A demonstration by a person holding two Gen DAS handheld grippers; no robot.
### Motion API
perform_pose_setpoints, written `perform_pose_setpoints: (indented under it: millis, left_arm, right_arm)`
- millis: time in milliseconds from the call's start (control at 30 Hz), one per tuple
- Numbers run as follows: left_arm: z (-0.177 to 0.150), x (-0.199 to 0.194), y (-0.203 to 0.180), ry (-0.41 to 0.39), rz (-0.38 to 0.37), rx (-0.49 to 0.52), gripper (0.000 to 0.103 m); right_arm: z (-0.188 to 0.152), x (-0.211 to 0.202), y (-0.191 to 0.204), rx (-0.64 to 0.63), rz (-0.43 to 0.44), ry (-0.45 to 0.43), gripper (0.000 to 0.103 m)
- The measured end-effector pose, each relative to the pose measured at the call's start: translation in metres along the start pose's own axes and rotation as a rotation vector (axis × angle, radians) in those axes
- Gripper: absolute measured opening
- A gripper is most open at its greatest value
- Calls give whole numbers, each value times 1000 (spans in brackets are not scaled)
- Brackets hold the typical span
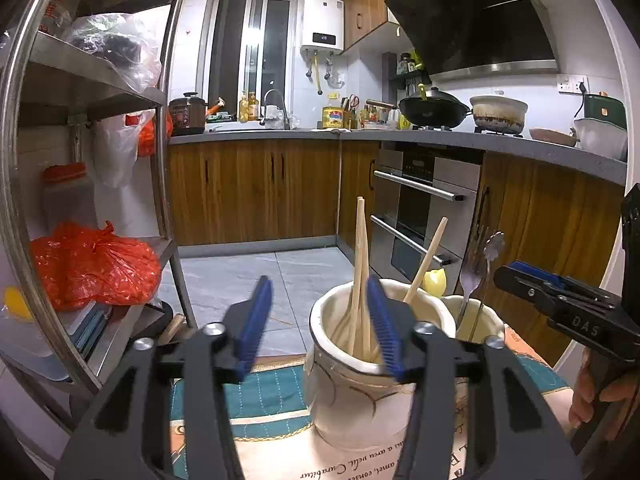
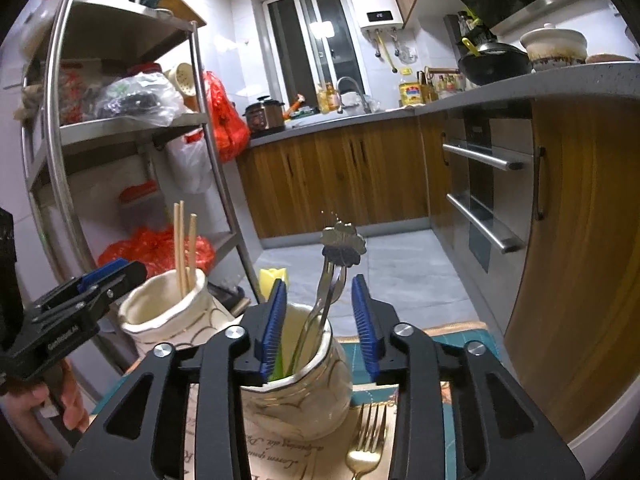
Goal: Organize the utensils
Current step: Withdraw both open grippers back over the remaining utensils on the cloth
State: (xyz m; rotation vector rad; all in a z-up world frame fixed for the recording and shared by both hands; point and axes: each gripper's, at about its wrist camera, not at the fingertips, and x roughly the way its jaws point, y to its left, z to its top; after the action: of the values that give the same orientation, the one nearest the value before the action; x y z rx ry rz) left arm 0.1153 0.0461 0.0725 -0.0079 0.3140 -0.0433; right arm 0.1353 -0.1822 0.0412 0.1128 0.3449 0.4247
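Lying flat on the mat, the fork (image 2: pixel 366 440) sits near and below the right gripper (image 2: pixel 320 320), handle nearward; both jaws open, holding nothing, left gripper (image 1: pixel 316 320) farther off.

We see two cream ceramic jars side by side on a printed mat. The left jar (image 1: pixel 360 364) holds wooden chopsticks (image 1: pixel 362 272) leaning upright. The right jar (image 2: pixel 298 384) holds a flower-handled metal utensil (image 2: pixel 334 276) and a yellow-topped piece (image 2: pixel 273 280). A gold fork (image 2: pixel 366 440) lies flat before the right jar.
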Motion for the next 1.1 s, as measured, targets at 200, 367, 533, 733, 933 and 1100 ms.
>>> perform_pose_setpoints:
  millis: [200,367,533,733,933,1100]
  left_arm:
    - [-1,-14,0,-26,18,-9,86]
    - [-6,-26,1,-32,28,-17,98]
    - [-15,-39,-7,-20,15,14,98]
    - [-25,-48,-24,24,-30,48,98]
    - [-40,-55,-41,79,-73,88,98]
    - [-59,-54,-54,165,-114,91,98]
  right_arm:
    - [0,-21,-6,22,-6,-11,82]
    - [-1,-40,-12,22,-22,-24,98]
    - [-7,-55,-20,5,-85,-14,98]
    - [-19,-64,-30,2,-122,39,98]
    - [-32,-66,-31,-24,-151,127,98]
    - [-45,-64,-28,-50,-161,204,98]
